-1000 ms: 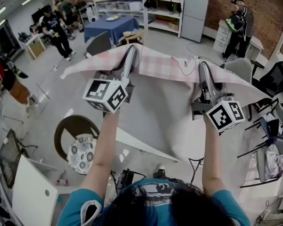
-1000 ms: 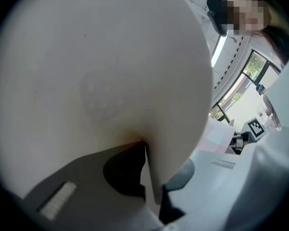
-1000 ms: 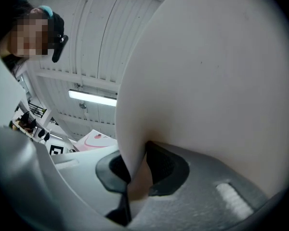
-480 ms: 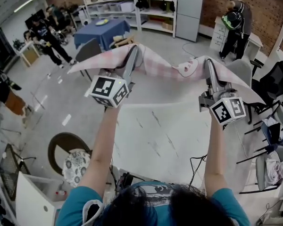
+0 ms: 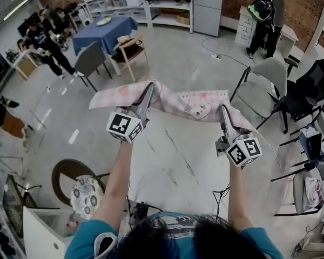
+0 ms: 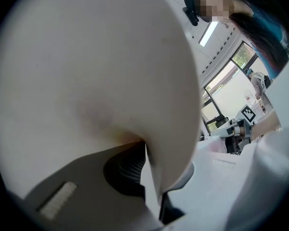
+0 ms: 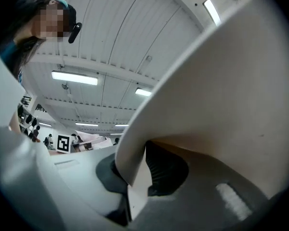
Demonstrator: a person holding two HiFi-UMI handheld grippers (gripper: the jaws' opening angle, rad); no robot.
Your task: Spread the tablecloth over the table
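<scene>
I have the pink-and-white checked fabric tablecloth [image 5: 190, 100] pinched by one edge. My left hand-held gripper [image 5: 147, 97] is clamped nearly closed on it, and my right hand-held gripper [image 5: 224, 116] has just tightened a little further on the same edge. The cloth hangs bunched between them over the far end of the white marble-patterned counter [image 5: 173, 166], with flaps trailing out to either side, and the top nearer me is bare. I take this as the laying-down step, with the spreading hardly begun. Next I would draw the held edge back towards me, low and level, with both hands well apart so the slack pulls flat.
</scene>
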